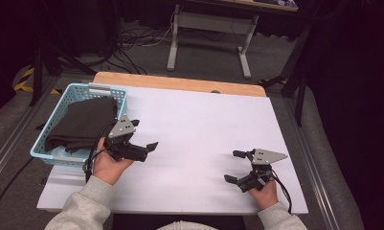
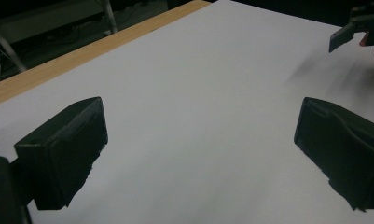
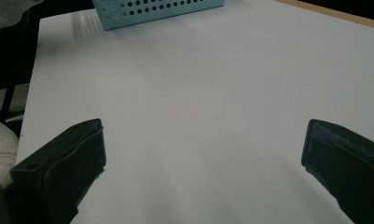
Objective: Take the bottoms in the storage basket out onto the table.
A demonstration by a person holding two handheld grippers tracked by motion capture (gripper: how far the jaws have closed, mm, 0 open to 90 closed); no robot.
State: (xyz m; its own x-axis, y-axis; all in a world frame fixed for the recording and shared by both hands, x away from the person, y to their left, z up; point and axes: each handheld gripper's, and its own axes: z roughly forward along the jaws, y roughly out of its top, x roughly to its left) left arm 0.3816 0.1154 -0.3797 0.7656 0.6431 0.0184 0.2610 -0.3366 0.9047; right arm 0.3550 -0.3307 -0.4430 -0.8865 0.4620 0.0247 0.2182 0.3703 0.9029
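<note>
From above, a white surface (image 1: 204, 134) holds a blue basket (image 1: 60, 108) at its left edge, with dark folded cloth (image 1: 84, 122) inside. The left tool (image 1: 141, 139) is held just right of the basket, jaws apart and empty. The right tool (image 1: 235, 166) is near the right front, jaws apart, empty. Sleeves are cut off at the bottom.

Left tool view: jaws spread wide over bare surface; the other tool is cropped at top right.

Right tool view: jaws spread wide; the basket's perforated wall is cut off at top.
</note>
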